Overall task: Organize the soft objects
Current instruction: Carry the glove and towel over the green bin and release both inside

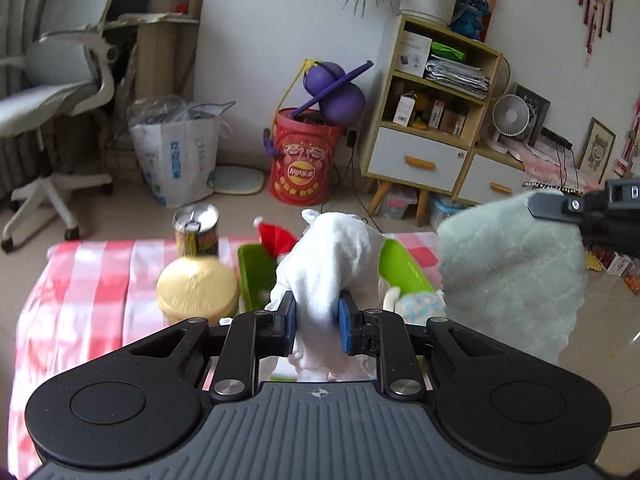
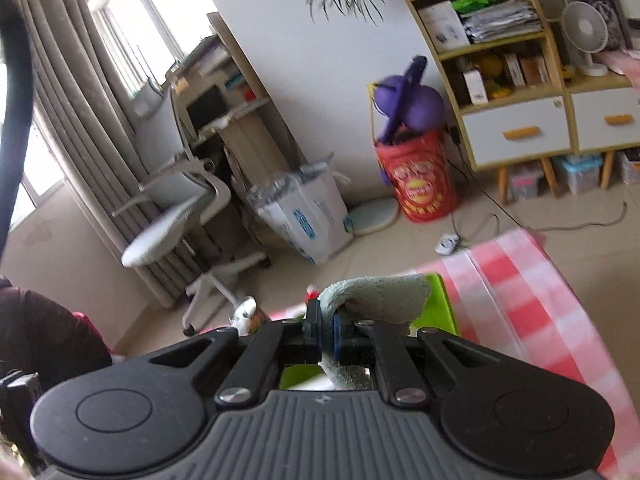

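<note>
My left gripper is shut on a white cloth and holds it above the green bin on the red-checked table. A red Santa hat pokes out at the bin's far edge, and a patterned soft toy lies at its near right. My right gripper is shut on a pale green fluffy towel, which hangs at the right of the left wrist view. The green bin lies just beyond it.
A tin can and a round yellow-lidded tub stand on the table left of the bin. Beyond the table are a red snack bucket, a white bag, an office chair and a shelf unit.
</note>
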A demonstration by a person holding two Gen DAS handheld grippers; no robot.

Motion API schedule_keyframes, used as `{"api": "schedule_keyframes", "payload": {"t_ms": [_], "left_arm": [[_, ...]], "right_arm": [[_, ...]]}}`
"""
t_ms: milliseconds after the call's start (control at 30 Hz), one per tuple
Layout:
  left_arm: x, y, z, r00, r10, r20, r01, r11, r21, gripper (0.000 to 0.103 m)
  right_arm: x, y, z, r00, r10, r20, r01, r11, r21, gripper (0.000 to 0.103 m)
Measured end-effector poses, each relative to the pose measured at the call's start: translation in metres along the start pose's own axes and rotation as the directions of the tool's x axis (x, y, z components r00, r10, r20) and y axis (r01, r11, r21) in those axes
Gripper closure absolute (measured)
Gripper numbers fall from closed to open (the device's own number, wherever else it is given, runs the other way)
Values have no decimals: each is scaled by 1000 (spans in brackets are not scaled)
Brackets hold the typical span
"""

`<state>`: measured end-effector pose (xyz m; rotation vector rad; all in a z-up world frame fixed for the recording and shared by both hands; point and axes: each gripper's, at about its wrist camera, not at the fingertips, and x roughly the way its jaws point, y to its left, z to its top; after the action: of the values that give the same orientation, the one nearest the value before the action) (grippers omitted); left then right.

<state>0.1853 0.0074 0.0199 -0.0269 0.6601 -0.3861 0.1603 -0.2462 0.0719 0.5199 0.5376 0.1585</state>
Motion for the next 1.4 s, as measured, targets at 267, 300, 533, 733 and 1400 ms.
{"api": "schedule_keyframes", "payload": {"t_ms": [267, 300, 533, 733, 1400], "left_arm": [[53, 3, 13, 999, 27, -25, -26, 999, 47, 83], [62, 4, 13, 999, 32, -38, -30, 998, 51, 83], [104, 6, 5, 991, 61, -117, -51, 995, 91, 83], [126, 3, -4, 981, 72, -181, -50, 991, 123, 83], [132, -11, -9, 970, 115, -216, -78, 982, 171, 63]], "right_arm": [[58, -15, 2, 998, 62, 14, -63, 997, 38, 103], [68, -18, 0, 998, 65, 3, -65, 997, 41, 103], [117, -34, -25, 996, 51, -80, -48, 998, 38, 103], [139, -45, -42, 992, 25, -124, -22, 999, 24, 103], [157, -57, -62, 958, -151, -242, 136, 988, -80, 103]]}}
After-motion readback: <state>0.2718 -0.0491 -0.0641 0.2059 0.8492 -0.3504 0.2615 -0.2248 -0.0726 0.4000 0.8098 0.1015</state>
